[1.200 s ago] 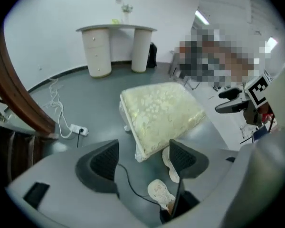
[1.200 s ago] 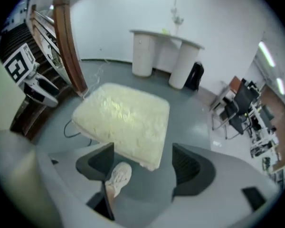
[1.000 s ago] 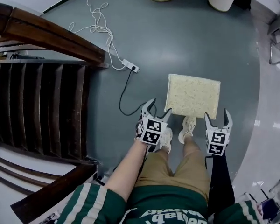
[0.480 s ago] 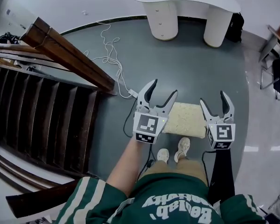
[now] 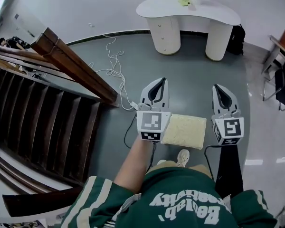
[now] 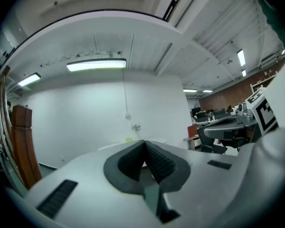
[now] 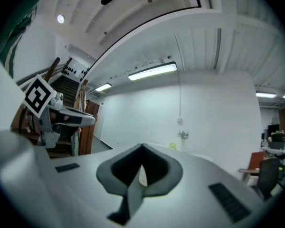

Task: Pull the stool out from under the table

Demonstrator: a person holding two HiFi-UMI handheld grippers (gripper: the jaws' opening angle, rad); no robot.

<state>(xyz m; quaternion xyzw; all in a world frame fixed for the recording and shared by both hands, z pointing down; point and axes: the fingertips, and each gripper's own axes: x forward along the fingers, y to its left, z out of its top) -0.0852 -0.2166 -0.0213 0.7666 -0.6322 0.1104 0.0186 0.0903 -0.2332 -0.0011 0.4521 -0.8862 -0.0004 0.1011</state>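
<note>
The left gripper (image 5: 156, 89) and right gripper (image 5: 222, 97) have lifted from floor level, and their jaws have just been closing and now meet on nothing. The square cream-cushioned stool (image 5: 184, 131) stands by the person's feet (well apart from the curved white table (image 5: 190, 8)); the pull-out appears complete.

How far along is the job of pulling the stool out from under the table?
Done, it seems: the stool stands on the grey floor, well clear of the white table. In hand: nothing; the left gripper and the right gripper have just closed with nothing between their jaws, raised above the stool. Left: nothing visible.
</note>
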